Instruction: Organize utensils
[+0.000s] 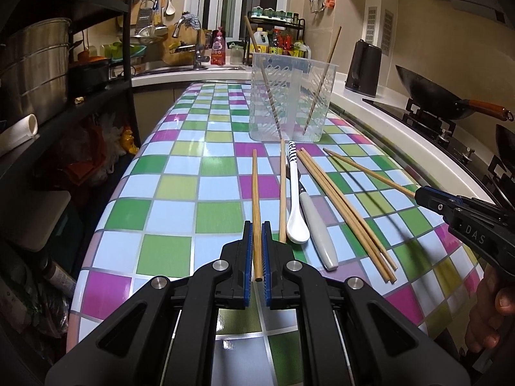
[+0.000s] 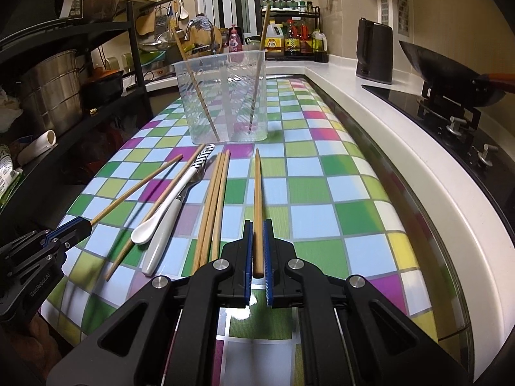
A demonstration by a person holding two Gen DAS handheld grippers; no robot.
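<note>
A clear plastic utensil holder [image 1: 291, 103] stands on the checkered table [image 1: 180, 193] with two chopsticks leaning inside; it also shows in the right wrist view [image 2: 225, 96]. My left gripper [image 1: 257, 231] is shut on a wooden chopstick [image 1: 255, 186] that points toward the holder. My right gripper [image 2: 257, 228] is shut on another chopstick [image 2: 257, 193]. Between them lie loose chopsticks [image 1: 338, 202], a white spoon [image 1: 296, 206] with a striped handle and a white-handled fork [image 1: 317, 225]. The right gripper shows at the right edge of the left wrist view [image 1: 428, 197].
A white counter [image 2: 386, 148] runs along the table's right side, with a hob, a wok [image 2: 450, 67] and a dark kettle [image 2: 375, 51]. A black shelf rack [image 1: 48, 96] with steel pots stands left. A sink and bottles are behind the holder.
</note>
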